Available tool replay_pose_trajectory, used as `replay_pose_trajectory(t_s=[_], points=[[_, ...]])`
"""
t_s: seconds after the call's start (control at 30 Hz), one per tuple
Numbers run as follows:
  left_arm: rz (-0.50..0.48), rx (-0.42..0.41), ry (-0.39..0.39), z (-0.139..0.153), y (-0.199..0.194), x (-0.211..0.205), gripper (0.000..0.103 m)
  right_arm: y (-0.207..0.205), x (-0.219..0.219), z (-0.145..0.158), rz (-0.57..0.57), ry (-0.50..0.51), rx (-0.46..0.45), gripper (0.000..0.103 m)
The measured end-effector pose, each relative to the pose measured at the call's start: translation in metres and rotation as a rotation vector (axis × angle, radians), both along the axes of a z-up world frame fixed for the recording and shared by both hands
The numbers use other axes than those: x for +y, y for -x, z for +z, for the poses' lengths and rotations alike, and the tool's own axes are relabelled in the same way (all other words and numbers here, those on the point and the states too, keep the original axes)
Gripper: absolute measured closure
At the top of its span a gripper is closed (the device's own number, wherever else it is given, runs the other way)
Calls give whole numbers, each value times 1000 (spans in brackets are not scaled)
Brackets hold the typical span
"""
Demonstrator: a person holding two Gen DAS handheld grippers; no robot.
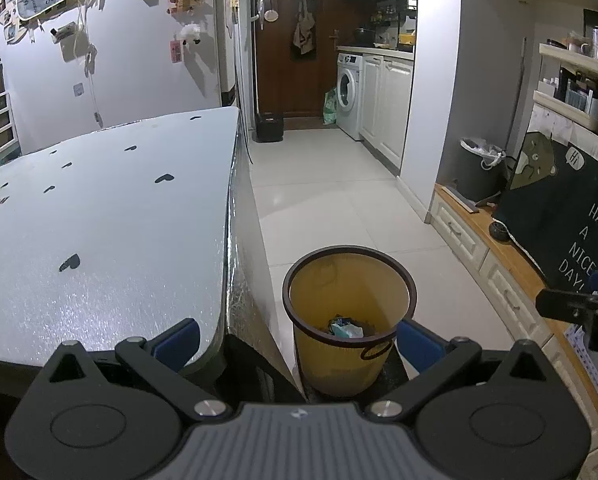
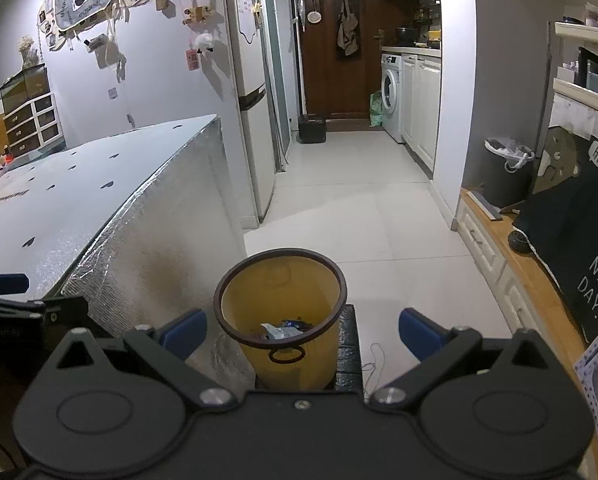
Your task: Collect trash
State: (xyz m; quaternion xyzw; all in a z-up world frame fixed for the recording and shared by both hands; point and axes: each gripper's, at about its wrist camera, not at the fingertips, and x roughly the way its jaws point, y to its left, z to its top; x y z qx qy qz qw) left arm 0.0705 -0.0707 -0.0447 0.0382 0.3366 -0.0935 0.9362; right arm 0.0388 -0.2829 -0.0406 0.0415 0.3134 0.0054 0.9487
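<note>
Left wrist view looks along the left tool [image 1: 297,338], whose blue pads stand wide apart with nothing between them but air; the yellow bin [image 1: 349,320] sits on the floor [image 1: 339,208] at about 12 o'clock, just past the fingertips, close beside the silver-covered counter [image 1: 99,208] at 10 o'clock. Crumpled trash [image 1: 345,328], pale blue and white, lies at the bottom of the bin. The counter top shows only printed dark heart marks, with no loose litter that I can make out. Judging by that, the collecting looks largely done: waste is in the bin, both tools are empty, and nothing left to pick up is visible on the counter or the nearby tiles.

From the right wrist, the right tool [image 2: 302,332] is likewise spread wide and holds nothing, with the bin at 12 o'clock. This view adds the dark mat [image 2: 349,344] under the bin, a ring handle [image 2: 285,356] on its front and a thin cord on the tiles at 1 o'clock, plus the counter's foil side panel. Only the left wrist shows the counter top close up, near its front edge.
</note>
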Motion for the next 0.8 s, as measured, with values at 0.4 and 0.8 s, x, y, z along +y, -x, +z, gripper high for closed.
replay_pose_trajectory(t_s=[0.4,0.8], points=[[5,-6,12,0,2,2,0,1,6,-1,-1,21,0,0],[4,-5,18,0,2,3,0,2,8,0,1,27,-1,0]])
